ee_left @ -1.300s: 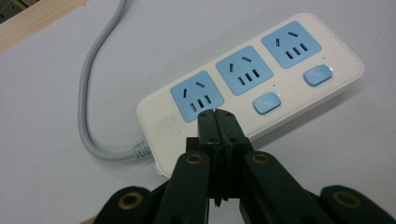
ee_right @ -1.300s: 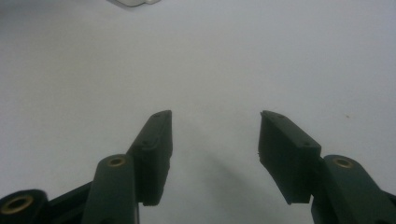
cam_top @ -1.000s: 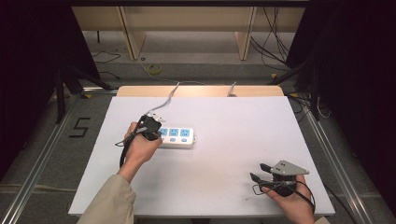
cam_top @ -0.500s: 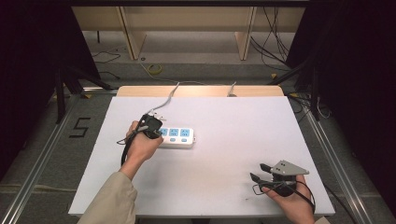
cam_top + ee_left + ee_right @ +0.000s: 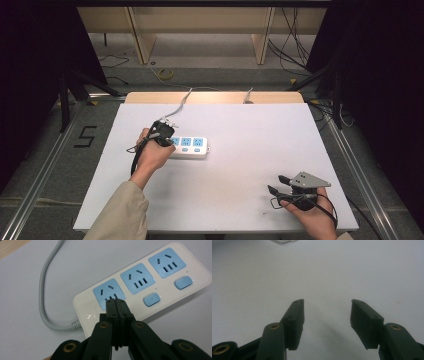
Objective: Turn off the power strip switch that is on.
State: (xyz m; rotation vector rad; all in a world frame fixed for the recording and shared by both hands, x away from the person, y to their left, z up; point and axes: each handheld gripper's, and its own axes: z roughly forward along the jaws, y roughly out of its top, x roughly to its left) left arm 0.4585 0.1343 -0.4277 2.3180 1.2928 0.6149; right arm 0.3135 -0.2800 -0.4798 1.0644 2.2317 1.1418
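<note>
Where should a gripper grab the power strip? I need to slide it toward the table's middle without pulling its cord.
Probably grip the power strip across its narrow width at the free end, opposite the grey cord, coming from above. It lies flat, and its long straight edges suit two jaws; the open right gripper looks best placed.

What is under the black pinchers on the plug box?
The left gripper is shut, with its tips over the blue socket nearest the grey cord on the power strip. Its lower slots and any button beside it are covered.
</note>
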